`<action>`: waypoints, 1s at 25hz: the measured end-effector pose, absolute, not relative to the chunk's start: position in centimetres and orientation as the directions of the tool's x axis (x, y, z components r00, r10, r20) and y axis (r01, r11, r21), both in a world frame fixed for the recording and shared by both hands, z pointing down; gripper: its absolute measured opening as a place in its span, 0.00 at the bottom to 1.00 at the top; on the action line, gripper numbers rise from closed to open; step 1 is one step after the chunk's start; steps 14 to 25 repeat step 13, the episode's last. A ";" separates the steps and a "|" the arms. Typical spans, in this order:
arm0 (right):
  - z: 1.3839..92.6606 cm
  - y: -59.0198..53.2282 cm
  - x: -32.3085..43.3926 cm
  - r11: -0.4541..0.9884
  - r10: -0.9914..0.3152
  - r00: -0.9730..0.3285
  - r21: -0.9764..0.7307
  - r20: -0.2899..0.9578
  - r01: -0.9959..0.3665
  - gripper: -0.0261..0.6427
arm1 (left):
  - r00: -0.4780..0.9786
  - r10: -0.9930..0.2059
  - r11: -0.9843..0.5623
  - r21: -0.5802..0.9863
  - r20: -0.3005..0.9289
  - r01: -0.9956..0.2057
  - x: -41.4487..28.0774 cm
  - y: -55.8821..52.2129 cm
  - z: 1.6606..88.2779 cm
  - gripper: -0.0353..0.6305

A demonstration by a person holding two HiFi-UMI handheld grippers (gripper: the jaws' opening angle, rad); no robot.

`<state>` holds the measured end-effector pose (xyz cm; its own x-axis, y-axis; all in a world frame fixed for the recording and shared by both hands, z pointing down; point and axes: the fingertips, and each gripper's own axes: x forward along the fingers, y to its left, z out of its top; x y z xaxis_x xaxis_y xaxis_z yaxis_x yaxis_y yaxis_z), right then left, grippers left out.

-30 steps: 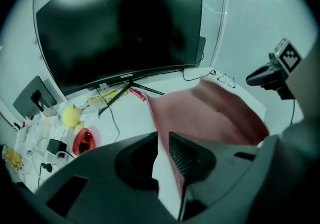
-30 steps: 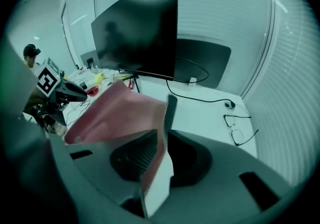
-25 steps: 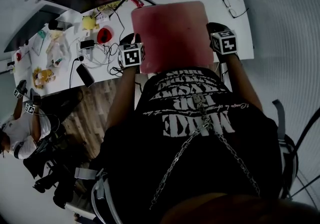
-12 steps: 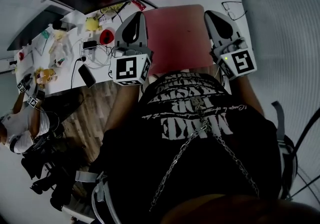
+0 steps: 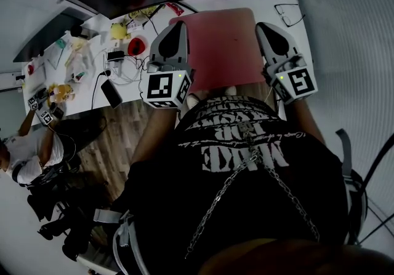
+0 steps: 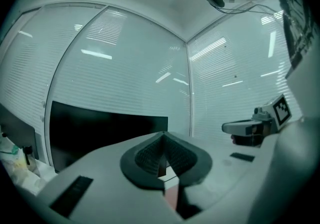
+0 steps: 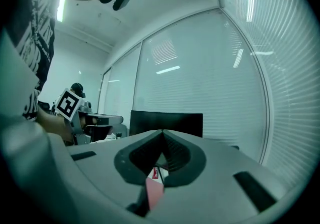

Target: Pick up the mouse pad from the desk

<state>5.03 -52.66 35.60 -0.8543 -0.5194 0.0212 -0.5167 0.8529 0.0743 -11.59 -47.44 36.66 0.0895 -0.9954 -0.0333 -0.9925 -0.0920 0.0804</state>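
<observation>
Mouse pad (image 5: 223,46), where is it?
— Head view shows it whole, up over the desk (image 5: 246,2). Gripper views show only pink slivers: left gripper (image 6: 162,160) and right gripper (image 7: 161,160) each clamp an edge.

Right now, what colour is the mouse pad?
The mouse pad is plain pinkish red, clearest in the head view.

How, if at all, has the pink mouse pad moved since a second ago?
Yes. The mouse pad has risen from the white desk toward the camera, carried by the left gripper and right gripper, both shut on its side edges.
</observation>
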 end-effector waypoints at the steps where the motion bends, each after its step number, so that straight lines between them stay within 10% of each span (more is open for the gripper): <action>1: 35.5 -52.5 5.0 0.855 -0.516 -0.856 0.074 0.026 -0.513 0.04 | 0.092 -0.995 -0.095 0.077 -0.034 -0.993 -11.5 -47.4 36.6 0.06; 25: 35.2 -52.7 6.6 0.850 -0.525 -0.851 0.065 0.026 -0.522 0.04 | 0.111 -0.994 -0.113 0.059 -0.023 -0.992 -9.6 -48.1 36.9 0.06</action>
